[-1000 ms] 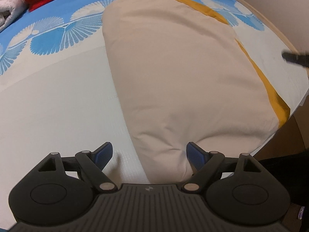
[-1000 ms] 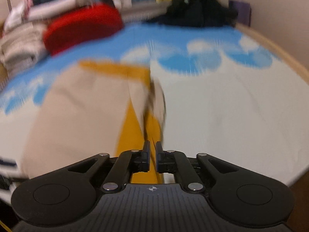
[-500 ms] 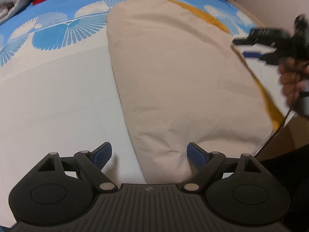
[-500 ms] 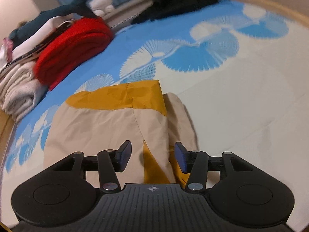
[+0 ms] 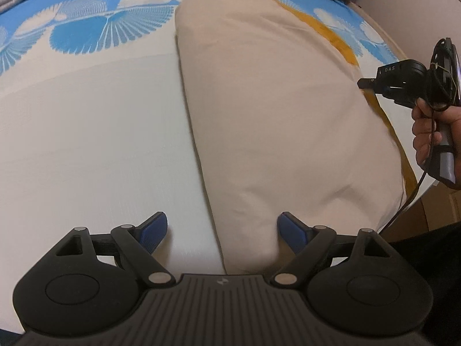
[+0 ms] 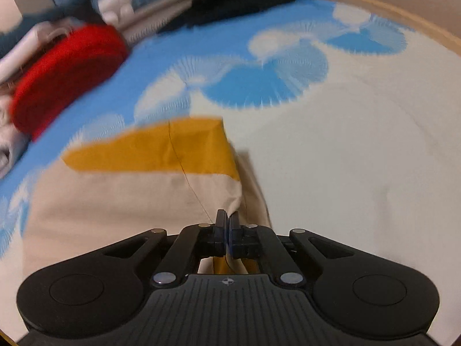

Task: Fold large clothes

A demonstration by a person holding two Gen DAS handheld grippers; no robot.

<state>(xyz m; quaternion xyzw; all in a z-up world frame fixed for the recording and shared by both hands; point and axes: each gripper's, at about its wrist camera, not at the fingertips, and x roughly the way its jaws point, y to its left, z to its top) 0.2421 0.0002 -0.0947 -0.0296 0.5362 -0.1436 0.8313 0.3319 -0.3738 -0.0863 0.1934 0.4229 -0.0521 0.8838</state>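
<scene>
- The left gripper (image 5: 222, 232) hangs with its blue-padded jaws spread wide, gripping nothing. They straddle the near corner of the large beige cotton garment with mustard-yellow trim (image 5: 273, 109), which lies flat on the bed from about 6 o'clock up to 12 o'clock in the left wrist view.
- The bed sheet, white with blue fan-shaped prints (image 5: 95, 132), lies bare at 9 o'clock of the garment.
- The right gripper (image 6: 227, 223) has its jaws pinched tight on the garment's right-hand edge, where beige meets mustard. In the left wrist view a hand (image 5: 432, 132) carries it at 3 o'clock.
- Judged risks: the pinch looks thin, so a quick pull could slip the fabric free. It may also catch only the top layer, leaving the under layer behind and skewing the fold.
- With the left corner ungripped, lifting from one side alone could drag the whole garment across the sheet and wrinkle it.
- Count: two grippers, one garment being folded, one red folded item (image 6: 63, 77) on the pile at 10 o'clock in the right wrist view.
</scene>
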